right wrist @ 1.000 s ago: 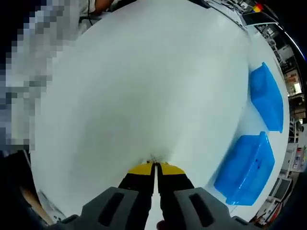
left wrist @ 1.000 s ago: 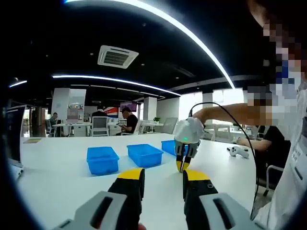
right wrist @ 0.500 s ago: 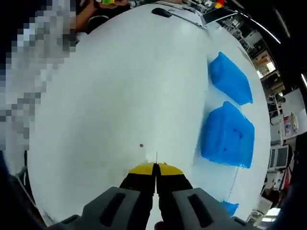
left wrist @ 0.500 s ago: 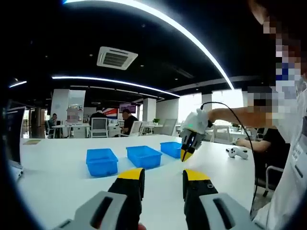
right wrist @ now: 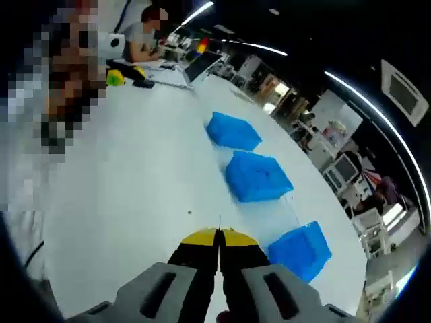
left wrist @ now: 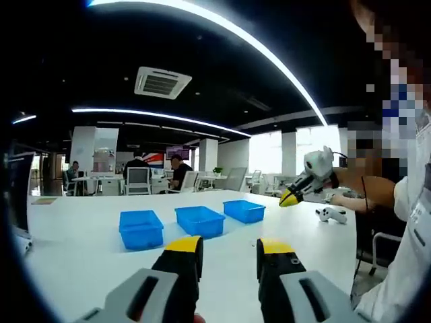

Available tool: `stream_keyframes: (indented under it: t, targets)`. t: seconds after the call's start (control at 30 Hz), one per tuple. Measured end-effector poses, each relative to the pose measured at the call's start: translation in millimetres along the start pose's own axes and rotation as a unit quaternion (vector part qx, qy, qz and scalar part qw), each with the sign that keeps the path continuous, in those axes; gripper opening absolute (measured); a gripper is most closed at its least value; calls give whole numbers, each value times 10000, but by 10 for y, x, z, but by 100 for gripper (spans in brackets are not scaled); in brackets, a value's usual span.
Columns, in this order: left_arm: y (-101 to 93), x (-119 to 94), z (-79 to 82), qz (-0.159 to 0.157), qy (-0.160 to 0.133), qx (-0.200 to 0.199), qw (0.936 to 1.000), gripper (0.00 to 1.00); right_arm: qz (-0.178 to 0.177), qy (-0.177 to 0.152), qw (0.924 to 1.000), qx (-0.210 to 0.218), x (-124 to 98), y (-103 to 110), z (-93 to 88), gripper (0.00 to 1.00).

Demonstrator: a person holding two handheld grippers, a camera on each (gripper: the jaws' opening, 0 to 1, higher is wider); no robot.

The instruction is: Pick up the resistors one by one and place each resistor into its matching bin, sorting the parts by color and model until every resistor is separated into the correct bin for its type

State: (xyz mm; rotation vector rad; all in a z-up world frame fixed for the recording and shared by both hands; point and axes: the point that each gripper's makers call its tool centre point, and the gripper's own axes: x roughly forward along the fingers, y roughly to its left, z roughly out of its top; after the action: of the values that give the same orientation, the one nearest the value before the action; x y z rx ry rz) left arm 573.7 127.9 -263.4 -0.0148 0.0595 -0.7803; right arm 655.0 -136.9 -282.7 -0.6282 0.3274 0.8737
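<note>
Item: resistor point(right wrist: 219, 222), one piece, seen in the right gripper view as a hair-thin wire lead poking straight out ahead of your right gripper point(right wrist: 219, 237), whose yellow-tipped jaws are pressed together on it; the body is hidden between the jaws, so colour and model cannot be read. Handling, as a judgement: almost weightless, lead thin and easily bent, body small and smooth enough to twist or slip; hold it by the body or close to it, not by the lead's far end, and squeeze no harder than needed. A second small dark speck point(right wrist: 189, 212) lies on the white table point(right wrist: 121, 182) just ahead and left of the jaws, possibly another part, too small to tell. Bins: three blue bins ahead and to the right of the claw, near bin point(right wrist: 301, 249) closest on the right, middle bin point(right wrist: 258, 177) further ahead, far bin point(right wrist: 233, 131) beyond it. Your left gripper point(left wrist: 227, 259) hangs low over the table with jaws parted and nothing between them, the bins ahead of it.
</note>
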Motion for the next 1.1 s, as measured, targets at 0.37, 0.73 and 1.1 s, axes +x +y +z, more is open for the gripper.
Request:
stream_keyframes:
  t: [0.37,0.73,1.1]
  targets:
    - [9,13,-18,2,16,-2,10000,34,-1312,-1114,9677,1844,-560,174,-253,3]
    - [22,30,-73,-12,63,-29,10000,34,-2027,-1834,9322,2370,-764,72,-288,3]
    - [25,18,-61,6,56,-15,10000,34,-1866,-1897,9151,3031,-448,-502,-224,3]
